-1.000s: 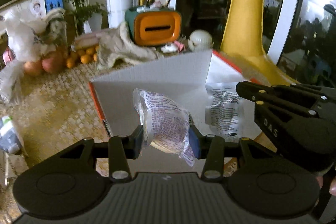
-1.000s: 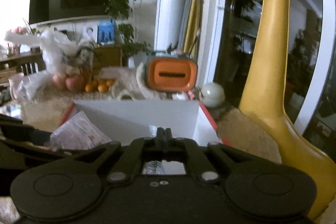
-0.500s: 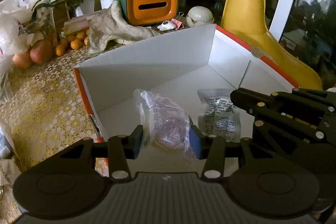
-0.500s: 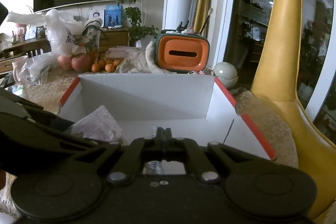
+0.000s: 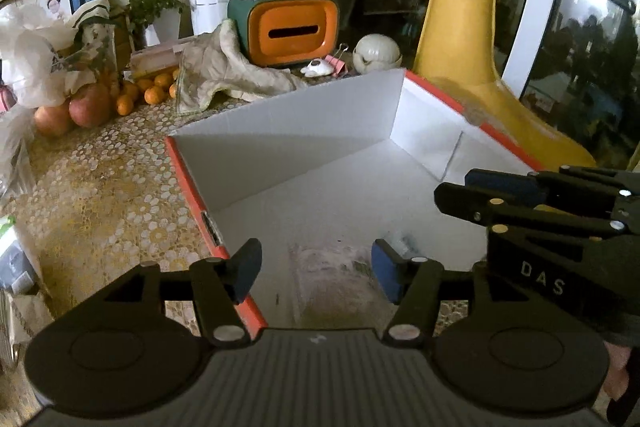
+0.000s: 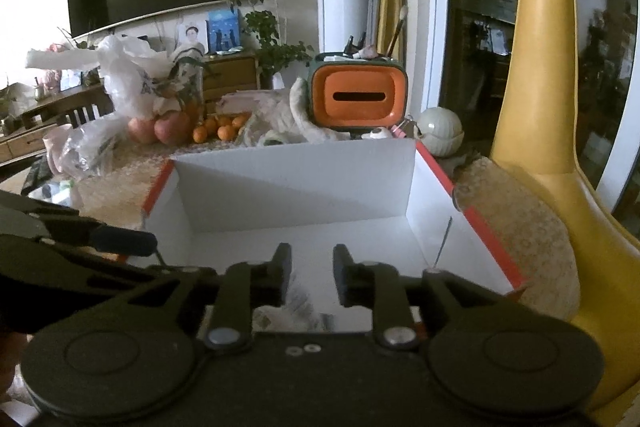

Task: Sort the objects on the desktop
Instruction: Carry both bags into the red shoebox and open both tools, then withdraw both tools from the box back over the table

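A white cardboard box [image 5: 304,131] with an orange-red rim stands open on the table; it also shows in the right wrist view [image 6: 296,183]. My left gripper [image 5: 316,271] is open above the box's near end. A clear plastic snack packet [image 5: 336,279] lies blurred on the box floor between the left fingers. My right gripper [image 6: 308,275] is open and empty over the box's near end. A second clear packet [image 6: 296,311] lies on the floor just below it. The right gripper also shows in the left wrist view [image 5: 540,211], at the right.
An orange and green tissue box [image 5: 288,27] holding brushes, a crumpled cloth [image 5: 224,71], a white round pot [image 5: 376,53], apples and oranges [image 5: 92,103] and plastic bags stand behind the box. A yellow chair [image 6: 560,107] rises at the right. The patterned tablecloth [image 5: 100,195] lies left.
My left gripper has opened and let go of the snack packet, which now lies on the box floor. My right gripper has opened too. Both grippers have risen over the box.
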